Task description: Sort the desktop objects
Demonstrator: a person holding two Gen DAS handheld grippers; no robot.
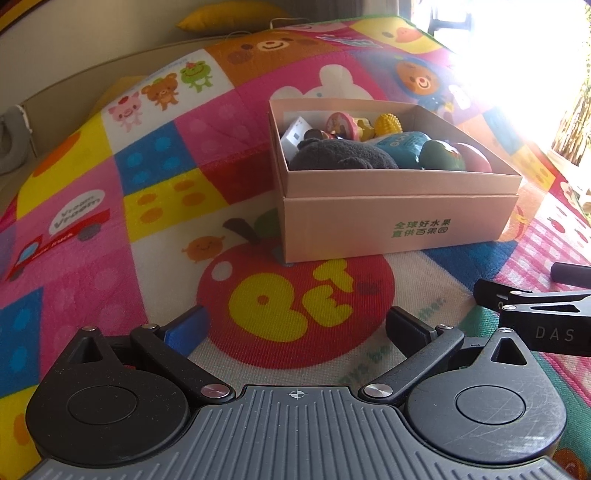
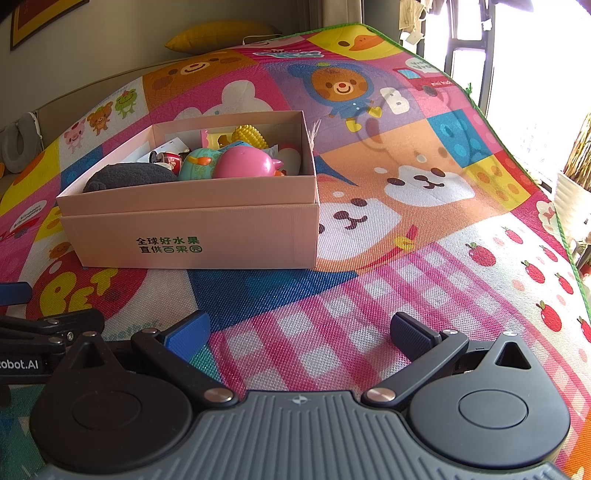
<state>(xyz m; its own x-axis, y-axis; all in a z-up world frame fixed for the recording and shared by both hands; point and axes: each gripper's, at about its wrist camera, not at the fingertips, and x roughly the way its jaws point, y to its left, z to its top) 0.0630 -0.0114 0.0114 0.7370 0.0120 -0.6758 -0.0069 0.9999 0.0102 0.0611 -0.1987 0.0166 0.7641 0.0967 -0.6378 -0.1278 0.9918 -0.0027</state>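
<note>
A pink cardboard box (image 1: 399, 218) (image 2: 192, 236) with green print stands on a bright cartoon play mat (image 1: 147, 177) (image 2: 424, 229). Inside lie several toys: a dark grey plush (image 1: 340, 157) (image 2: 129, 175), a yellow spiky corn toy (image 1: 388, 125) (image 2: 251, 136), a teal toy (image 1: 402, 146) (image 2: 197, 164) and a pink round toy (image 1: 474, 158) (image 2: 243, 162). My left gripper (image 1: 295, 325) hovers open over the mat, short of the box, holding nothing. My right gripper (image 2: 301, 330) is also open and bare, in front of the box and to its right.
A yellow cushion (image 1: 229, 16) (image 2: 221, 35) lies beyond the mat's far edge by the wall. A grey ring-shaped object (image 1: 9, 136) (image 2: 18, 142) sits at the far left. Bright window light floods the right side. The right gripper's fingers (image 1: 532, 306) show at the left view's right edge.
</note>
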